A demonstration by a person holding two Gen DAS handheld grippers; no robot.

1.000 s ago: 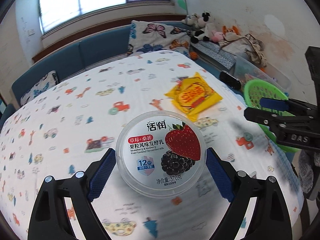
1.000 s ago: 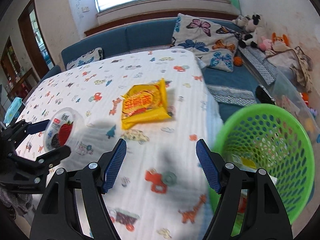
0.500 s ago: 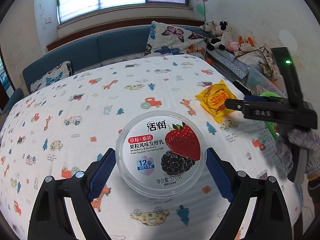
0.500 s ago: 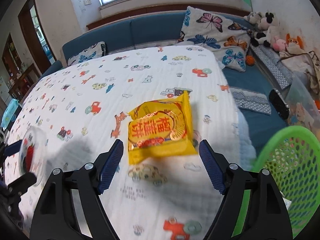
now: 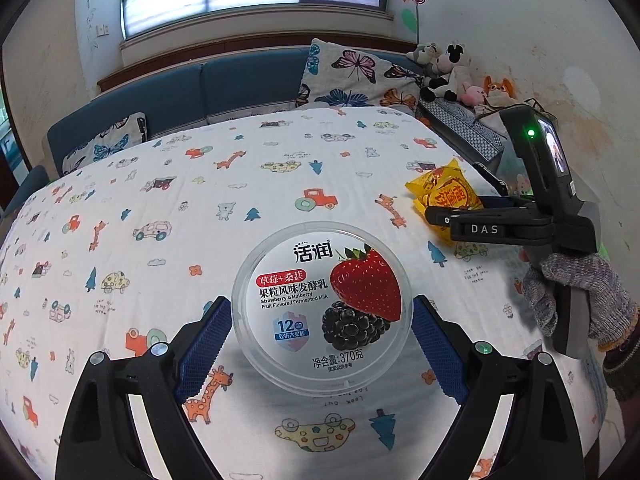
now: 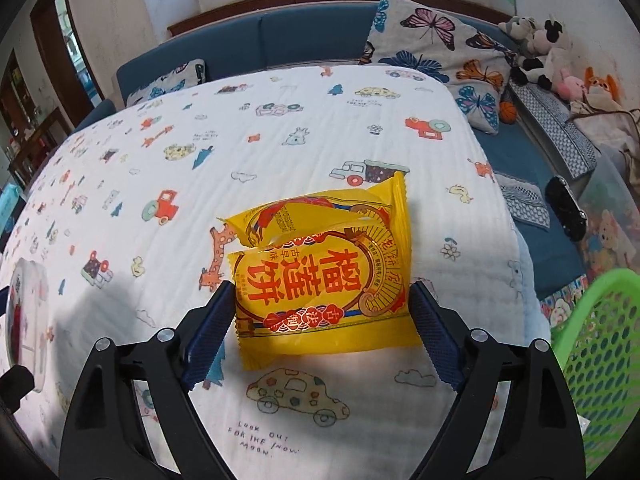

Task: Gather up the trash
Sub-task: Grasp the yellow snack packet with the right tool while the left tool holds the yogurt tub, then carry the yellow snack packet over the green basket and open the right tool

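Gripping the round yogurt tub (image 5: 322, 314) by its rim, the left gripper (image 5: 322, 344) carries it above the bed (image 5: 240, 184). Farther right, the right gripper (image 6: 322, 334) straddles the yellow wrapper (image 6: 320, 276), jaws opening wide, beside the green basket (image 6: 600, 360).

Wrapper (image 6: 320, 284) yellow, red print – cloth (image 6: 280, 152) white, cartoon vehicles – basket (image 6: 600, 352) green – cushion (image 6: 436, 36) butterfly-patterned.

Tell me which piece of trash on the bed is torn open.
The yellow snack wrapper, between the right gripper's opening fingers; its top edge is ripped. The round yogurt tub has its lid on.
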